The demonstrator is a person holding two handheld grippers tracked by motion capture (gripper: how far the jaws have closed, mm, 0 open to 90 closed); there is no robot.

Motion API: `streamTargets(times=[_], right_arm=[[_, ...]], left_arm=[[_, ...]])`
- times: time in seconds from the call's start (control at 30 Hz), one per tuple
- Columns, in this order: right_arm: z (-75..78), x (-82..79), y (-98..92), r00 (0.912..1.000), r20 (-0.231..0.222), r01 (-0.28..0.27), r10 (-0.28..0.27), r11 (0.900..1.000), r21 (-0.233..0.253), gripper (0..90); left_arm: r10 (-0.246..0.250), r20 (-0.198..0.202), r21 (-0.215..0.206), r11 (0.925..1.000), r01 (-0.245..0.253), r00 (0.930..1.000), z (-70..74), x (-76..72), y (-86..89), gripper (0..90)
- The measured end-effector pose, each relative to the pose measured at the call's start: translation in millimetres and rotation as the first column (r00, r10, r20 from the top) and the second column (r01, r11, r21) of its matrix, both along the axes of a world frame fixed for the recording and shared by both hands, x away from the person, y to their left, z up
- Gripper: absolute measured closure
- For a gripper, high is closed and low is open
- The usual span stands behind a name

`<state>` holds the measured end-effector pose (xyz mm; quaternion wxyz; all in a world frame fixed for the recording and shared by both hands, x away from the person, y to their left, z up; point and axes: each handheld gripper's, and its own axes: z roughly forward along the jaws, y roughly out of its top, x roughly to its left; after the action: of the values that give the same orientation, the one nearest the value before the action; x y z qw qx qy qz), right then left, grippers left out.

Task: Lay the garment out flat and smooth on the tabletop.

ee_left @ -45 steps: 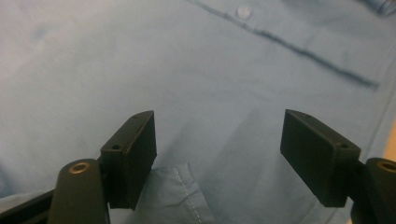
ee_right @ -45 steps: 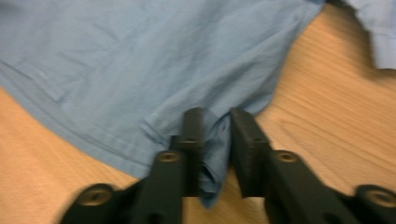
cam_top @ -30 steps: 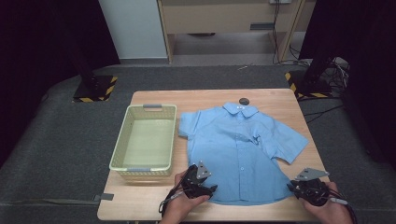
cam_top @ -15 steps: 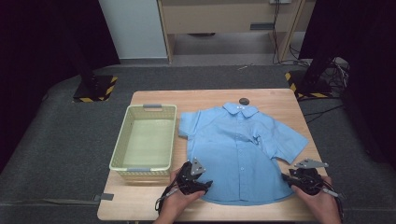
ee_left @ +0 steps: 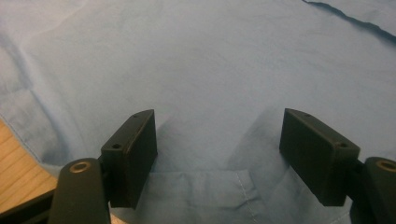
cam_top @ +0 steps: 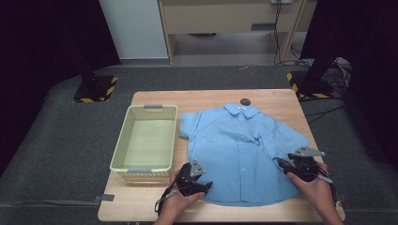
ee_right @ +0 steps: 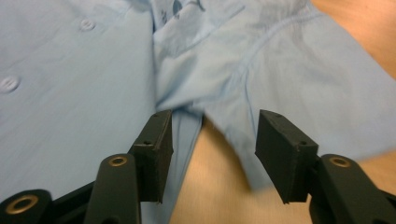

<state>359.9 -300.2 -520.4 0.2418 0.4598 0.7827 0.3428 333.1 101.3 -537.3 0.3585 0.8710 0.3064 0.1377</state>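
A light blue short-sleeved shirt (cam_top: 237, 150) lies flat and buttoned on the wooden table (cam_top: 277, 101), collar toward the far side. My left gripper (cam_top: 206, 186) is open at the shirt's near left hem, its jaws over the blue cloth (ee_left: 219, 93). At the shirt's right side my right gripper (cam_top: 280, 164) is open, just below the right sleeve (ee_right: 299, 79). Its jaws straddle the gap where the sleeve meets the shirt's body (ee_right: 70, 84). Nothing is held between either pair of jaws.
A pale green plastic basket (cam_top: 147, 140) stands on the table left of the shirt, with nothing in it. A small dark round object (cam_top: 245, 101) lies just beyond the collar. Bare wood (ee_right: 210, 186) shows under the sleeve. Grey floor surrounds the table.
My right gripper has moved up and left, from off the shirt's lower right corner to the edge under the sleeve. My left gripper has barely shifted at the hem.
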Motion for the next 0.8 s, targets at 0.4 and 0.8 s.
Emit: streamTargets(times=[0.4,0.8], right_arm=[[-13.0,40.1,7.2,0.9961,-0.088,0.013,-0.013,1.000,-0.004,81.9],[-5.2,61.7,-39.3,0.9877,-0.103,0.116,-0.118,0.993,-0.024,86.6]], left_arm=[[0.009,0.008,-0.002,1.0000,-0.009,0.9999,-0.6,-9.9,6.5,27.9],[0.022,0.009,-0.008,0.9997,-0.022,0.9997,-0.8,-22.9,13.2,29.7]])
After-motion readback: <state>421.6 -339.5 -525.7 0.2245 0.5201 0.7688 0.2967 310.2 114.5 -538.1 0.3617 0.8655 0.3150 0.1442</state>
